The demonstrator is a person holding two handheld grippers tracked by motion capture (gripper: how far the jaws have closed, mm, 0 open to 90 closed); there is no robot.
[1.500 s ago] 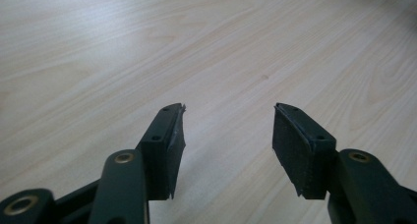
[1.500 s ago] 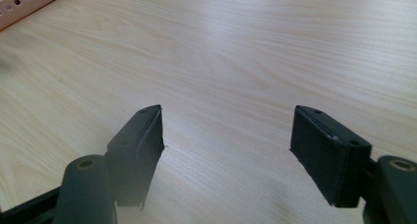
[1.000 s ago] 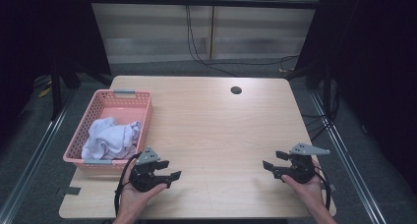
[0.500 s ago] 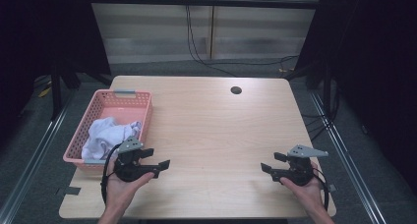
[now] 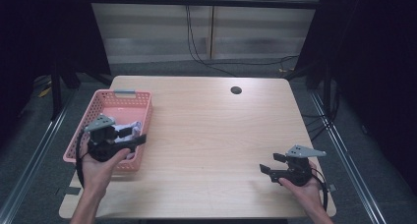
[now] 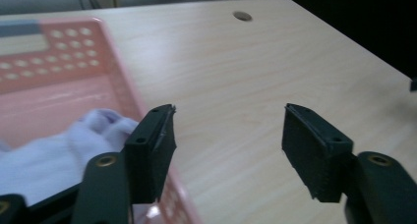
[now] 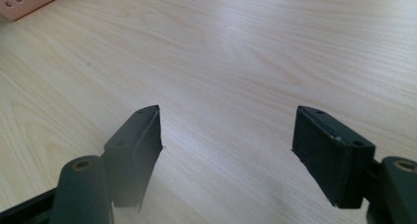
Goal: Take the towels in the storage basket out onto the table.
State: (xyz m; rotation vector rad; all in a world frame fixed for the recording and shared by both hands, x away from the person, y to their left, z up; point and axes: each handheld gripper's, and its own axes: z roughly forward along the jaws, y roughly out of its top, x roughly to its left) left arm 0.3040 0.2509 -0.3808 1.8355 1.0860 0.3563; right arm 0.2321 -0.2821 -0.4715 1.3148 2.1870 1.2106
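Left gripper [image 5: 132, 134] up over the near right corner of the pink basket [image 5: 107, 102], above the white cloth [image 5: 134, 127] bundled inside. Jaws spread, just been closing a little, nothing between them. In the left gripper view, gripper [image 6: 228, 135] straddling the basket's right wall [image 6: 118, 76]: one jaw over the cloth [image 6: 59, 155], the other over bare wood. No contact with cloth or basket to be seen. Left hand [image 5: 101, 165] under the gripper body, forearm in from the bottom edge.

Basket at the left edge of the worktop [image 5: 206, 130], long side running away from the person, grey handle at its far end. Cloth crumpled in the near half of the basket, partly hidden by the left gripper in the high view.

Right gripper [image 5: 271, 163] low at the near right part of the worktop, well apart from the basket, pointing left. Jaws wide, empty; in the right gripper view [image 7: 226, 145] plain wood grain between them, a basket corner [image 7: 29, 0] at top left. Right hand [image 5: 305, 184] behind it.

Dark round hole [image 5: 236, 90] in the worktop near the far edge.
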